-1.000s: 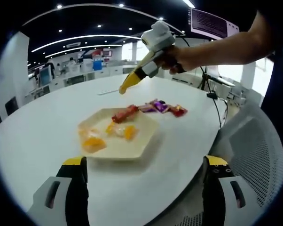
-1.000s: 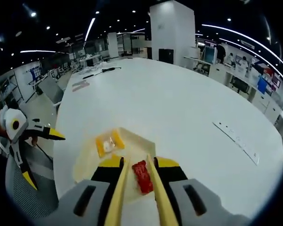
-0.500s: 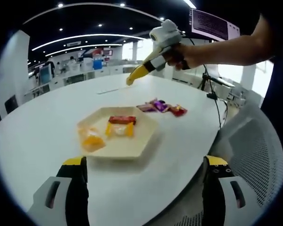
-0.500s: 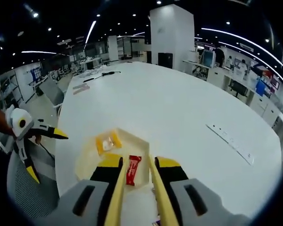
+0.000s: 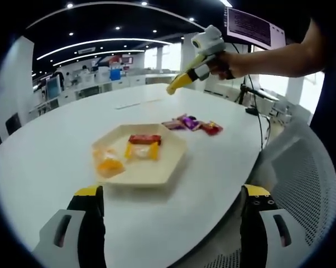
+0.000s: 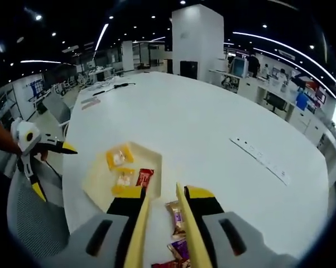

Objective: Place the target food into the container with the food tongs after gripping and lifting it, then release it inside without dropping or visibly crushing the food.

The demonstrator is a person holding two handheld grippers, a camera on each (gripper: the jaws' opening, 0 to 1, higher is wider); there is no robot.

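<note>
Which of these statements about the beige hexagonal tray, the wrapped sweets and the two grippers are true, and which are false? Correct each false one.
1. The red-wrapped sweet lies inside the beige hexagonal tray. True.
2. The right gripper is gripping the red-wrapped sweet. False: its tongs hold nothing and it is raised above the white table.
3. Several wrapped sweets lie on the table outside the tray. True.
4. The left gripper has its jaws shut. False: they stand wide apart.
5. The tray holds no orange-wrapped sweets. False: orange-wrapped sweets lie in it.
</note>
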